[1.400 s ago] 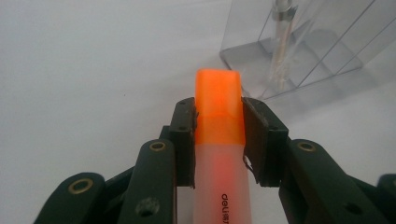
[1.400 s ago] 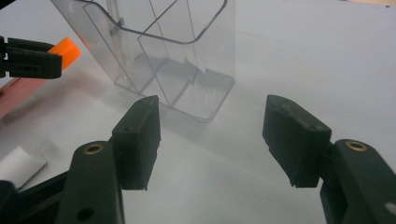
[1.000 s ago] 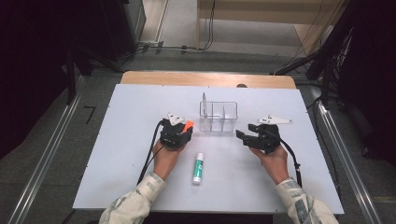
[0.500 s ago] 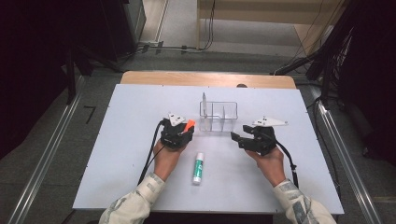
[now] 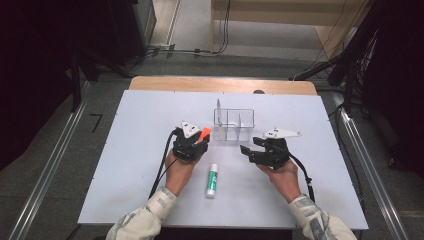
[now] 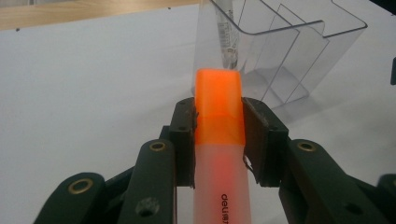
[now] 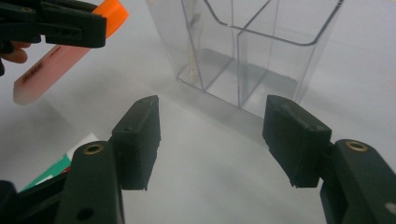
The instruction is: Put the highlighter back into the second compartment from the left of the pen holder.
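Left gripper (image 6: 218, 135) is clamped on the orange-capped translucent highlighter pen (image 6: 219, 112), cap toward the clear plastic compartment organiser (image 5: 234, 125) at its 1 o'clock. Right gripper (image 7: 212, 140) has its jaws apart with nothing between them. A white-and-green tube (image 5: 212, 179), possibly a glue stick, lies on the white table (image 5: 140, 125) at 6 o'clock from the organiser.

On the table (image 5: 125, 165) we see a divided holder (image 5: 234, 125) standing toward the far side at the middle, a pen (image 5: 218, 107) upright in its left compartment. Just left of the holder, the left gripper (image 5: 199, 141) clamps a marker (image 5: 203, 135), whose capped end points at the holder's near-left corner. Before the holder and to its right, the right gripper (image 5: 248, 146) sits with jaws apart and nothing between them. Nearer us than the holder, between the two hands, a glue stick (image 5: 212, 180) lies on the table.
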`<state>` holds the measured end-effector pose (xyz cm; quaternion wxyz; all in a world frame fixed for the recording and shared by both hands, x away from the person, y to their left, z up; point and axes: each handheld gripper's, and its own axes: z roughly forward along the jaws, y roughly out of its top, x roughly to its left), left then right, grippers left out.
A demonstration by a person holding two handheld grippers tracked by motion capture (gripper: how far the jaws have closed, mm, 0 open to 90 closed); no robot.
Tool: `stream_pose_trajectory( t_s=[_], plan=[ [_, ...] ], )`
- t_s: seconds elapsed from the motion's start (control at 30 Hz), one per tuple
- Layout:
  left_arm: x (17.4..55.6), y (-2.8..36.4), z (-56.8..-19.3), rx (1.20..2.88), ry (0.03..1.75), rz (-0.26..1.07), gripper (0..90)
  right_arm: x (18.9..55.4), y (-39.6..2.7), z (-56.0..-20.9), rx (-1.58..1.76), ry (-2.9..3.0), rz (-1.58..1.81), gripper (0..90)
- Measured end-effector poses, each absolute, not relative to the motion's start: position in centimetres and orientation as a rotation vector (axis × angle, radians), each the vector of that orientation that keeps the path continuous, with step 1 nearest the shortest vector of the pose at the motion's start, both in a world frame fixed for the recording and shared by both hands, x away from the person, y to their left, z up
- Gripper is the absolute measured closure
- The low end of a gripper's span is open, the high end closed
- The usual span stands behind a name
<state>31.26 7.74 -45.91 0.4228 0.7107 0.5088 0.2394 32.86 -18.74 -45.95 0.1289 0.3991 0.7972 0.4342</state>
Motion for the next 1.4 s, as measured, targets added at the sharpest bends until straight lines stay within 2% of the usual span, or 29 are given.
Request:
stream_pose_trajectory(
  t_s=[0.53, 1.4],
  plan=[
    [31.3, 7.8, -45.7, 1.697, 1.28, 0.516, 66.4, 32.4, -17.0, -46.2, 1.124, 2.369, 1.28, 35.3],
    [31.5, 6.4, -45.7, 1.689, 1.258, 0.506, 66.4, 32.1, -14.0, -46.5, 1.084, 2.431, 1.335, 36.0]
  ],
)
